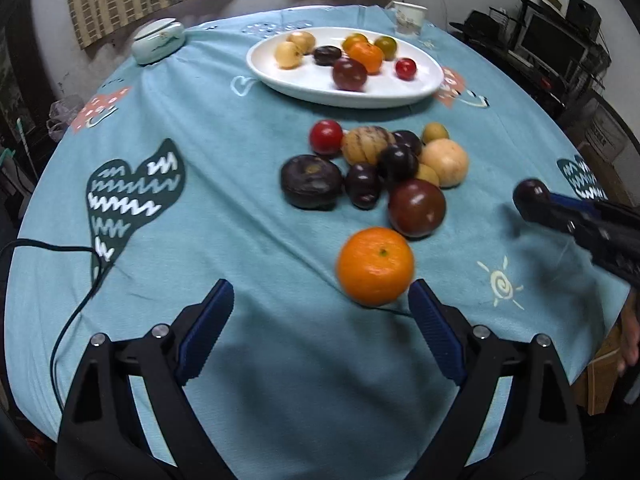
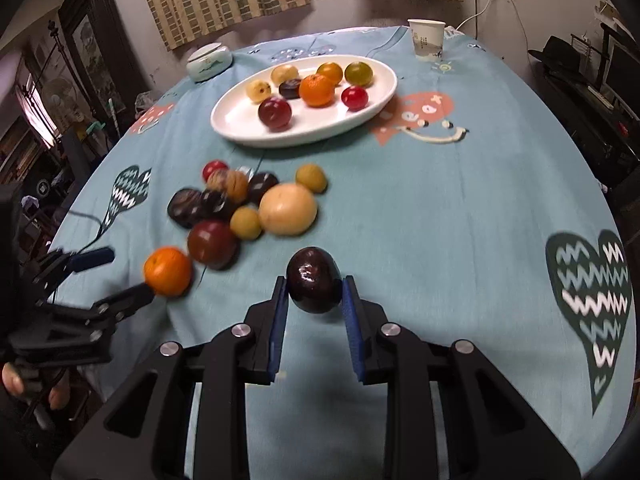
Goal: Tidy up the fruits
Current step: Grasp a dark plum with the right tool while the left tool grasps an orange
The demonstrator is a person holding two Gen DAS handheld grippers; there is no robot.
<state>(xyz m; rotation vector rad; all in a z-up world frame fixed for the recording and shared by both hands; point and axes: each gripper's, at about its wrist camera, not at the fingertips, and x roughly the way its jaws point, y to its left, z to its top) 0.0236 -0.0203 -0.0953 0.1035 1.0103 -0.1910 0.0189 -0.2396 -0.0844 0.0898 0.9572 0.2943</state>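
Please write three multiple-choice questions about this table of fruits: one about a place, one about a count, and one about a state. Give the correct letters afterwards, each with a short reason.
1. Where is the paper cup?
A. on the white plate
B. on the tablecloth beyond the white plate
C. between the left gripper's fingers

2. How many bright red fruits lie on the white plate?
A. one
B. three
C. none

3. What is the right gripper doing?
A. standing open over bare cloth
B. shut on the dark plum
C. shut on the orange

Answers:
1. B: the cup stands on the cloth at the far edge of the table, past the plate.
2. A: only one small red fruit shows among the plate's fruits.
3. B: both blue pads press the sides of the dark plum, while the orange sits on the cloth by the open left gripper.
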